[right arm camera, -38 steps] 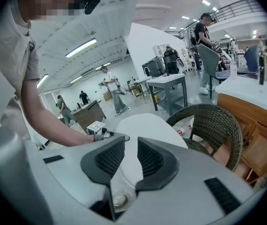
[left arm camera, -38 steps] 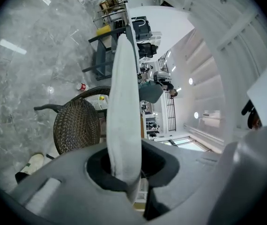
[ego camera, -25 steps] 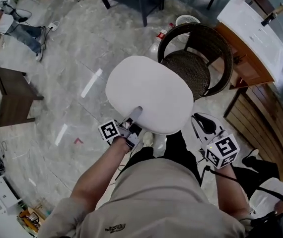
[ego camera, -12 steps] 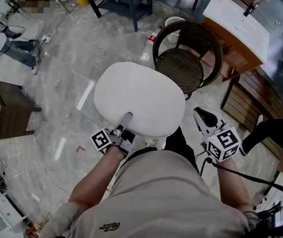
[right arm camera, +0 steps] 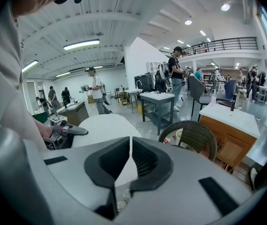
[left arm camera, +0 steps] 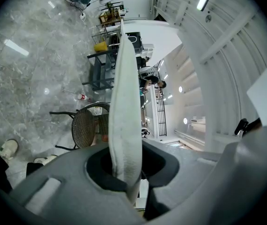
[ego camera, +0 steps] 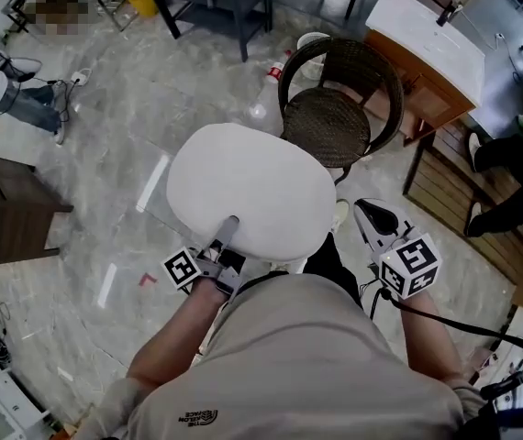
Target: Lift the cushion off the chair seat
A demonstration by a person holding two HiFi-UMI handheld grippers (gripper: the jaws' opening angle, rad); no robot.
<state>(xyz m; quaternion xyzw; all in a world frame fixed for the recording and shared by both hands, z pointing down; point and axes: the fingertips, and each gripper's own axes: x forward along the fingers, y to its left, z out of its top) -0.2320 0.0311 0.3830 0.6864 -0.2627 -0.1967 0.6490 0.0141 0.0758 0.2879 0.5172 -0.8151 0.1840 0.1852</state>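
Head view: the left gripper (ego camera: 228, 227), held level at the end of an outstretched forearm, was clamped on the near edge of the white cushion (ego camera: 248, 186). The cushion was held in the air, off the bare seat of the wicker chair (ego camera: 333, 122) beyond it. The right gripper (ego camera: 364, 211) tilted downward just right of the cushion without touching it. Its jaws were closing to a thin slit, with nothing between them.

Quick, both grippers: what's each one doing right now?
Left gripper: closed on the white cushion, gripping its edge.
Right gripper: empty, jaws closing, a narrow gap left between them.
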